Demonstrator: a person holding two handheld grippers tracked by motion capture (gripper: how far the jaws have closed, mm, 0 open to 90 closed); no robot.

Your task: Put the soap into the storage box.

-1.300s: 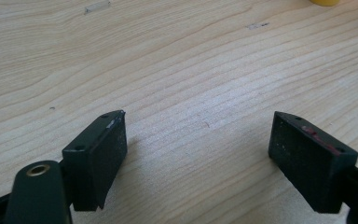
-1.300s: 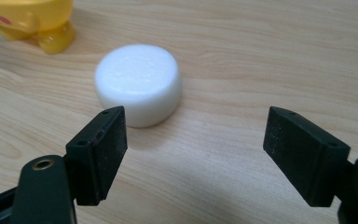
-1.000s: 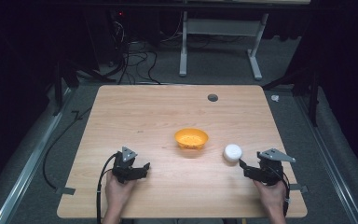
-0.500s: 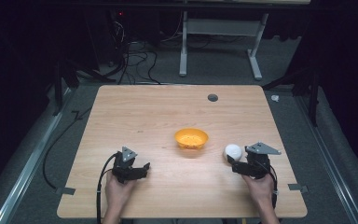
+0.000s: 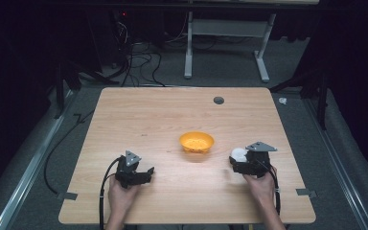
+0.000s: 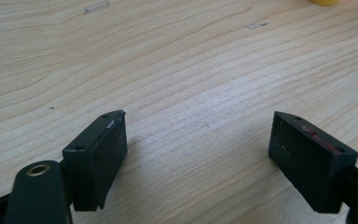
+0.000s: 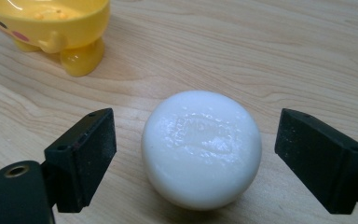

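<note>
Right gripper (image 7: 196,154): held in the person's right hand (image 5: 260,184) at the table's near right; jaws spread wide, one on each side of the soap, neither touching it.
Left gripper (image 6: 198,154): held in the left hand (image 5: 120,196) at the near left, well apart from the right one; jaws wide apart over bare wood, nothing between them.
Soap (image 7: 201,148): white, rounded bar with faint raised lettering on top; it lies flat on the table between the right jaws, with a gap at each side. From above it shows as a white spot (image 5: 239,154) at the gripper's front.
Bowl (image 5: 196,142): yellow-orange, near the table's middle, just left of and a little beyond the soap, apart from it. Close up it has stubby feet and a painted pink cheek and dark eye (image 7: 51,28).
Table (image 5: 139,120): light wood grain; a small dark round hole (image 5: 218,100) near the far edge.
Floor beyond: grey carpet, loose black cables (image 5: 139,57), and a white desk frame (image 5: 225,43) in the dark.
</note>
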